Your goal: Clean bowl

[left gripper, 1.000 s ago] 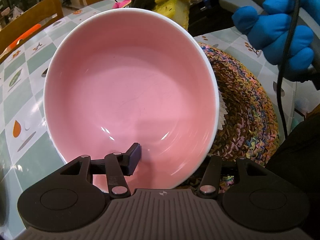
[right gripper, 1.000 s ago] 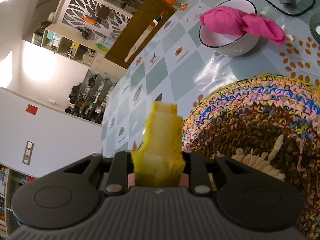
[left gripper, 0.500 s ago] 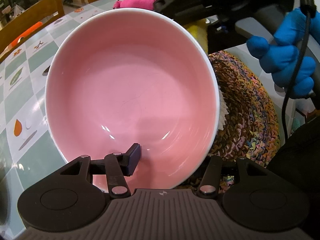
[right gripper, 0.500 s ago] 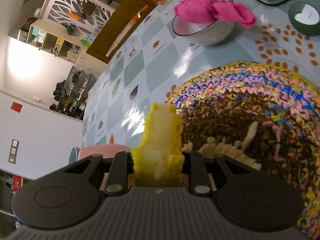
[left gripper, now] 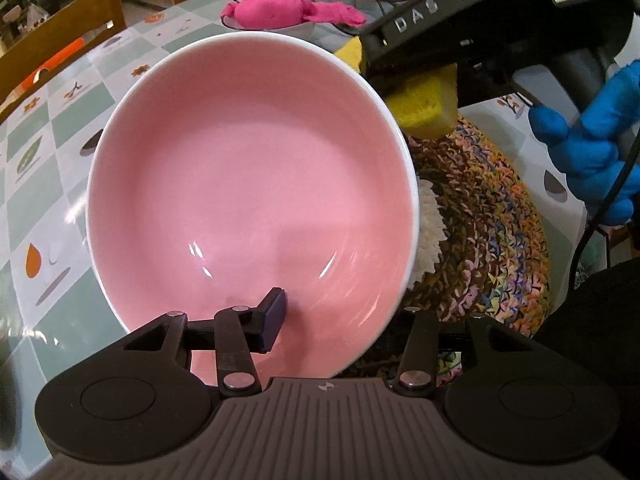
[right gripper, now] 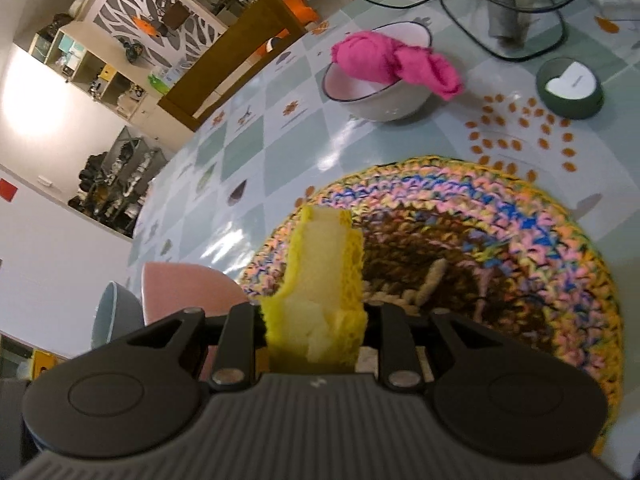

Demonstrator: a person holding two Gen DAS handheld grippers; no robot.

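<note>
A pink bowl (left gripper: 248,176) with a white rim is tilted toward the left wrist camera, its inside bare and glossy. My left gripper (left gripper: 344,316) grips the near wall: one pad (left gripper: 274,314) is inside, the other finger is hidden behind the rim, and the jaws are closing on the wall. My right gripper (right gripper: 316,312) is shut on a yellow sponge (right gripper: 324,272). In the left wrist view the sponge (left gripper: 424,108) hangs just beyond the bowl's far right rim, held by a blue-gloved hand (left gripper: 592,152). The right wrist view shows the bowl's edge (right gripper: 180,292) at lower left.
A round multicoloured woven mat (right gripper: 480,240) lies on the checked tablecloth (right gripper: 248,148) beneath the sponge. Farther back stand a white bowl (right gripper: 376,96) holding a pink cloth (right gripper: 392,64), a small green dish (right gripper: 570,88) and cables. A grey-blue bowl (right gripper: 112,312) sits beside the pink one. Wooden chairs line the far edge.
The right gripper with the sponge has come in from the upper right toward the pink bowl's far rim, rolling as it moved. The bowl has entered the right wrist view. The bowl has stayed put.
</note>
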